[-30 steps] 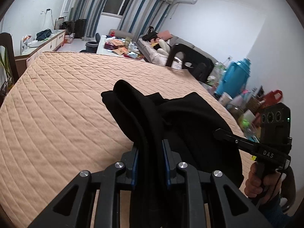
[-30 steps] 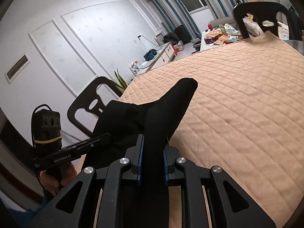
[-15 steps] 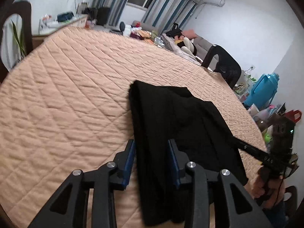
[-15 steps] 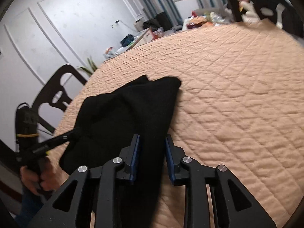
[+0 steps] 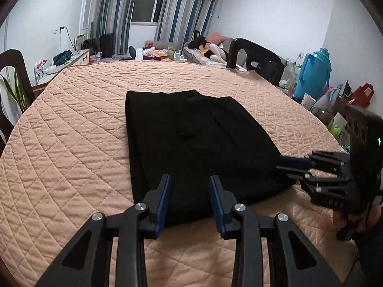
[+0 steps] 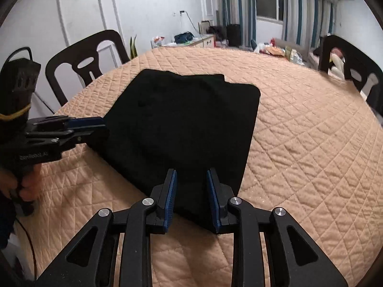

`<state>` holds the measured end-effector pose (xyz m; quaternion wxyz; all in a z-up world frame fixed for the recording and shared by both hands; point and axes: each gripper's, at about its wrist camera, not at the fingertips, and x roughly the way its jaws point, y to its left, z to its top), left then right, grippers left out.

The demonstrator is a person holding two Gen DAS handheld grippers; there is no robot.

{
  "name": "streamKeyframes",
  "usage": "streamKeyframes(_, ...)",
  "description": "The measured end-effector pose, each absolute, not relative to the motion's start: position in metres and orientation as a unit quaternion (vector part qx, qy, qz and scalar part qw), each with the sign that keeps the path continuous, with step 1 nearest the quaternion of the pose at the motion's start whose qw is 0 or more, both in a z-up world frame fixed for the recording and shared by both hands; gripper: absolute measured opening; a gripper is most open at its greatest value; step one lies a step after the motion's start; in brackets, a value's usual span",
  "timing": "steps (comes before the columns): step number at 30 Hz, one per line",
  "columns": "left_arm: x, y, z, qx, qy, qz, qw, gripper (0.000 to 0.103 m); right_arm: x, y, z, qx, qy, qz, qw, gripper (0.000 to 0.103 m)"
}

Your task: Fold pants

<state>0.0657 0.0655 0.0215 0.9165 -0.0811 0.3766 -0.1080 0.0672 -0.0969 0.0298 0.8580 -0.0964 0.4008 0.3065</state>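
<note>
The black pants [image 5: 191, 141] lie folded flat on the quilted peach table cover [image 5: 71, 157], a long rectangle running from the near edge of the cover away toward the window [image 5: 144, 7]. The far end shows a stepped edge, one layer a little short of the other.

Left gripper [image 5: 189, 196] sits at the pants' near edge, jaws spread, blue pads either side of the cloth and not pressing it; within the last second they have been opening. Right gripper [image 6: 191, 190] is the same at the neighbouring near corner: jaws apart, cloth between them, no pinch, also freshly opened.

The left gripper's body in the right wrist view carries small lettering that seems to read "GenRobot.AI", partly blurred.

Bare cover lies broad on both long sides of the pants and beyond their far end. Dark chairs [image 6: 81, 64] stand outside the cover's rim.
</note>
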Motion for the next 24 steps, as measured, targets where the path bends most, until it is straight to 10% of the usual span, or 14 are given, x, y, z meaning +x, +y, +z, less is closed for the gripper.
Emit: streamKeyframes(24, 0.18, 0.082, 0.013, -0.032, 0.379, -0.043, 0.924, 0.044, 0.203, -0.063, 0.024, -0.071, 0.407, 0.258, 0.873, 0.019)
